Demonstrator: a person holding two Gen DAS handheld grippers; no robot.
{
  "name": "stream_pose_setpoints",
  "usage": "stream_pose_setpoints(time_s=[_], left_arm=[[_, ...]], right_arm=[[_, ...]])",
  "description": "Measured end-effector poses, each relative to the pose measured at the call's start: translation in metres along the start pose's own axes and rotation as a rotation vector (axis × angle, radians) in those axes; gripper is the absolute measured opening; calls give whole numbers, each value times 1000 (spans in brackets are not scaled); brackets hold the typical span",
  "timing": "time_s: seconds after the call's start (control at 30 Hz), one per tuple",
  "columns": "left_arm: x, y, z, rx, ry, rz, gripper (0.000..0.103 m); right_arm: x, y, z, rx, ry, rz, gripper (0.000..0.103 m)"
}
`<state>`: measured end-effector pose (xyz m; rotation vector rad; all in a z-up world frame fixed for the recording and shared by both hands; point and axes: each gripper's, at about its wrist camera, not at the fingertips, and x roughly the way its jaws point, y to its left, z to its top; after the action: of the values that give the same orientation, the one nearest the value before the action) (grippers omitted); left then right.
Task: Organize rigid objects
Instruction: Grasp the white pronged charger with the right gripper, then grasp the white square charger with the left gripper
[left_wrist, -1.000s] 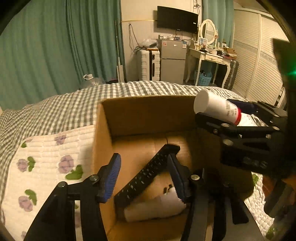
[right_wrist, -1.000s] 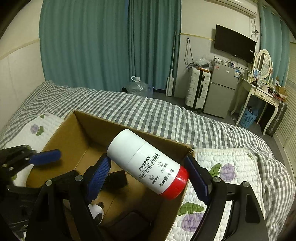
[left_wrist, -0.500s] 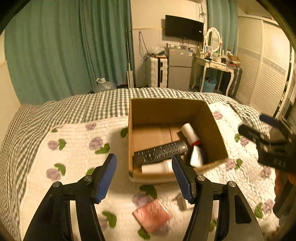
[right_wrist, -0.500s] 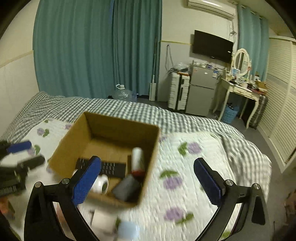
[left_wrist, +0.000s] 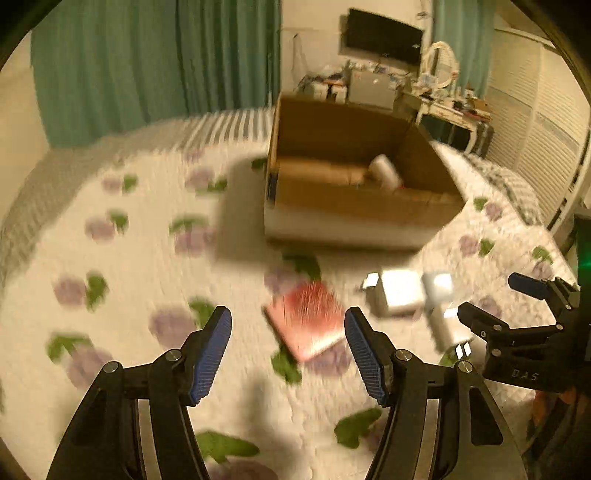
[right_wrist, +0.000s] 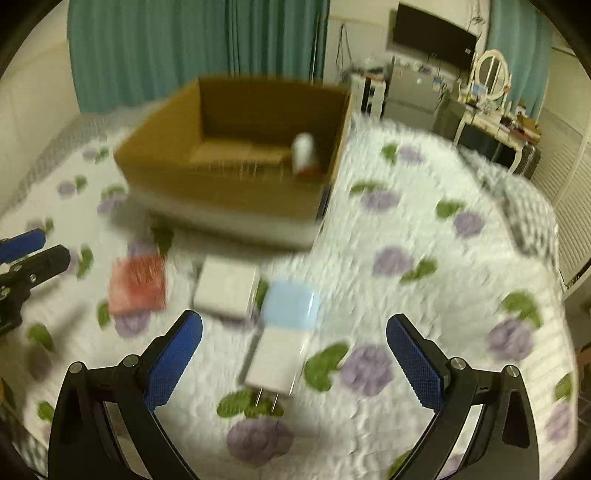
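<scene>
Motion blur smears cardboard box (left_wrist: 354, 206), its contents hidden bar white bottle (right_wrist: 304, 153), red item (left_wrist: 308, 319) unidentifiable

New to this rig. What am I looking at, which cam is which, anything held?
There is no robot arm: a person holds a two-finger gripper in each hand, and a fisheye camera on each looks forward along its fingers. One picture is from the left gripper, the other from the right gripper. Both are open and hold nothing. On the floral quilt stands a cardboard box with a white, red-capped bottle inside. Nearer lie a red flat item, a white box, a pale blue item and a white plug-like block. Motion blur hides finer details.
</scene>
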<state>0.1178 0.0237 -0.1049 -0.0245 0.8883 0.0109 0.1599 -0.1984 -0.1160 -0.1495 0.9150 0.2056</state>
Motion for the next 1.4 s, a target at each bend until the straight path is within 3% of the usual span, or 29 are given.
stream_pose_setpoints(time_s=[0.2, 0.3, 0.47, 0.5, 0.53, 0.67, 0.93, 1.13, 1.4], left_arm=[[38, 1, -30, 7, 96, -14, 66], [40, -2, -32, 19, 101, -31, 66], [39, -6, -35, 34, 97, -34, 66], [38, -7, -34, 35, 95, -30, 66], [37, -8, -34, 35, 94, -27, 66], [34, -12, -30, 26, 97, -30, 66], [36, -47, -12, 60, 93, -61, 66], [64, -84, 4, 58, 117, -86, 66], [103, -117, 14, 88, 165, -88, 66]], right_arm=[[41, 10, -26, -27, 116, -13, 81], [54, 9, -28, -1, 156, 9, 67], [59, 11, -29, -8, 163, 2, 60], [59, 10, -29, -8, 162, 7, 48], [58, 10, -29, -6, 161, 10, 46], [51, 8, -26, 1, 141, 19, 42], [2, -17, 11, 1, 6, 27, 40], [0, -43, 49, -107, -47, -29, 40], [34, -70, 35, -19, 28, 28, 40]])
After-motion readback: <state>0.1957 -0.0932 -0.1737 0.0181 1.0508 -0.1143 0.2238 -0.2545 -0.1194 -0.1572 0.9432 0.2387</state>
